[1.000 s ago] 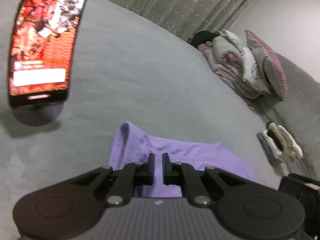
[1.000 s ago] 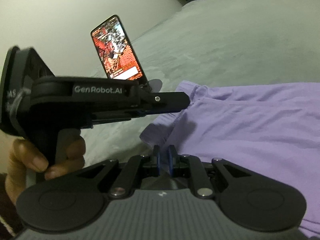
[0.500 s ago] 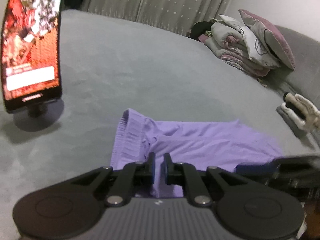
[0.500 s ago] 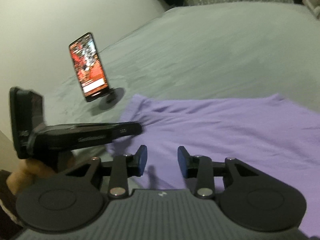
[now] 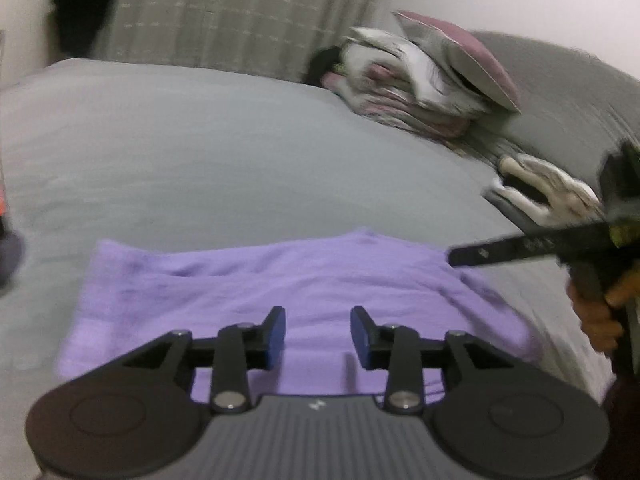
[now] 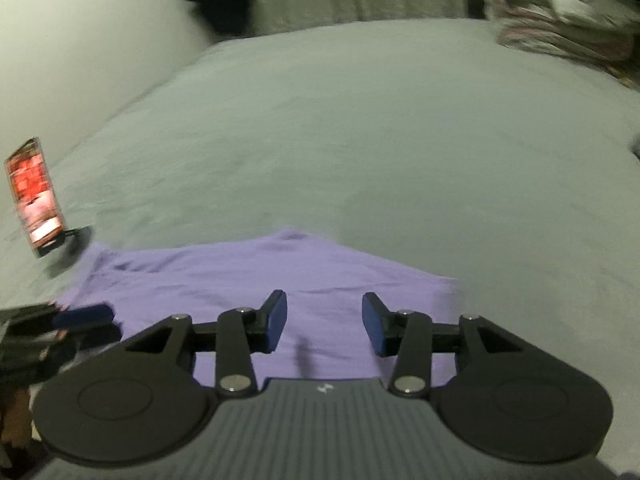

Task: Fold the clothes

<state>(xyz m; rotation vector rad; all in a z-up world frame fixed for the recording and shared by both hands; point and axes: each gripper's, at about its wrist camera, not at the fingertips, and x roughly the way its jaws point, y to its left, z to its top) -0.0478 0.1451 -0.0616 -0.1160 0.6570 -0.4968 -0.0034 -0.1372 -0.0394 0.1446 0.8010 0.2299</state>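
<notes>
— Purple garment (image 5: 288, 280) is lying folded flat on the grey bed (image 5: 224, 152), and both grippers are letting go of it.

— Right: left gripper (image 5: 318, 336) and right gripper (image 6: 324, 322) jaws are opening, empty now, so this fold is looking finished.

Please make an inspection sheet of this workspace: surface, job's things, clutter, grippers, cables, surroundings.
Surface: grey bed sheet, lightly wrinkled.
Job's things: purple garment lying flat, folded over.
Clutter: phone on a stand, screen lit; white glove-like item, blurred.
Grippers: left gripper and right gripper opening over the garment, nothing between the jaws.
Cables: nothing seen.
Surroundings: pile of bedding and pillow, grey curtain.
</notes>
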